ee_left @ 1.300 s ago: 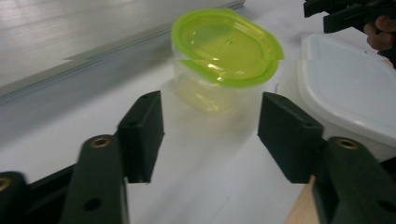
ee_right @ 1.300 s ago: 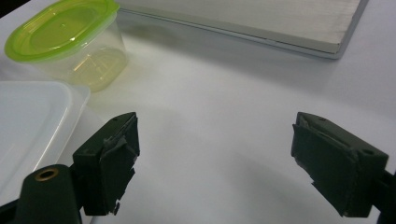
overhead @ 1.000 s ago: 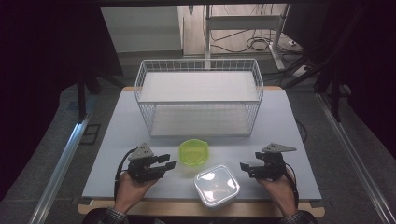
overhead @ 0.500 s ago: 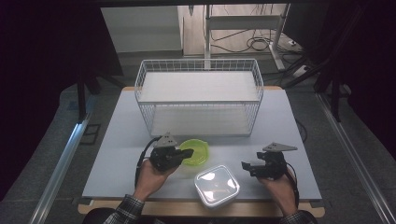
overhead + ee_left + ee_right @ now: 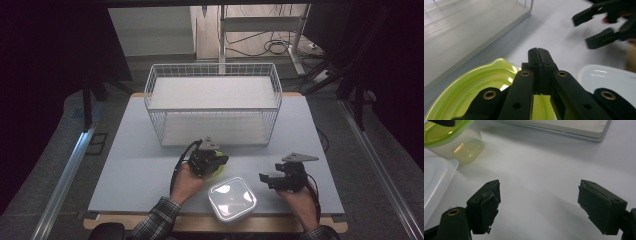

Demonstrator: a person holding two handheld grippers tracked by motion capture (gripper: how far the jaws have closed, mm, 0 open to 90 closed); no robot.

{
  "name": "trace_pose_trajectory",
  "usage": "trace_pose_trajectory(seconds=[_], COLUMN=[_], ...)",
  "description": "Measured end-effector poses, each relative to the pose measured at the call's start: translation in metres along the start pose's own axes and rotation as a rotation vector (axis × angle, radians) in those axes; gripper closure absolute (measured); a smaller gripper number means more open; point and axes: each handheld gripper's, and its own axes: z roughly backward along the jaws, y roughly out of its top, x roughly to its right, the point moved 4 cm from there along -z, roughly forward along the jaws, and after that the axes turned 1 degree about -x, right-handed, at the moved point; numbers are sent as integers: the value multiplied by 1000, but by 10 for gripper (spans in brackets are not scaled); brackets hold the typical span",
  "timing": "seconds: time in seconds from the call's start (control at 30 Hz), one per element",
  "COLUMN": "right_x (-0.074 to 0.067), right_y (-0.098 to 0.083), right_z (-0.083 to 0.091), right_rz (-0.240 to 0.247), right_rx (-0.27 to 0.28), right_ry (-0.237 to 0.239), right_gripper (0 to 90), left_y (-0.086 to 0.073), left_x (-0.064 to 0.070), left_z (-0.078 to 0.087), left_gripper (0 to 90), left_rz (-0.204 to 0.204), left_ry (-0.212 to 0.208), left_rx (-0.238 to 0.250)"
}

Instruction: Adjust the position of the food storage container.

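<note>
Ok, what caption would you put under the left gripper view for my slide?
Left hand-held gripper shut on the rim of the green container, beside a white container and a wire basket.

- In the high view the left claw [image 5: 216, 161] and its hand cover most of the green container [image 5: 219, 170]; just a sliver of rim peeks out beside the wire basket [image 5: 212, 107].
- The left gripper view cuts the green container's rim at the bottom edge.
- The clear lidded box [image 5: 434, 182] is cropped at the left edge.
- The right claw [image 5: 599, 27] is blurred.
</note>
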Motion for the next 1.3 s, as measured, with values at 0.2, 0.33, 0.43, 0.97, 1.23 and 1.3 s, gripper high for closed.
trace_pose_trajectory(seconds=[0.2,0.33,0.43,0.97,1.23,1.3], right_x=[3,3,3,3,3,3], right_y=[-1,-1,-1,-2,-2,-2], right_z=[1,0,0,-2,-2,-2], right_rz=[-21,-20,-19,-25,-23,-23], right_rx=[-5,-11,-14,-21,-22,-23], right_ry=[-6,-5,-6,-6,-5,-4], right_gripper=[189,190,192,192,192,192], left_y=[0,-3,-8,-40,-55,-58], left_x=[2,-1,-9,-29,-39,-41], left_z=[-9,-4,3,42,58,62], left_gripper=[900,900,900,900,900,900], left_rz=[2,0,23,81,110,120], left_ry=[20,48,51,64,82,92], left_rx=[-41,-53,-51,-55,-45,-40])
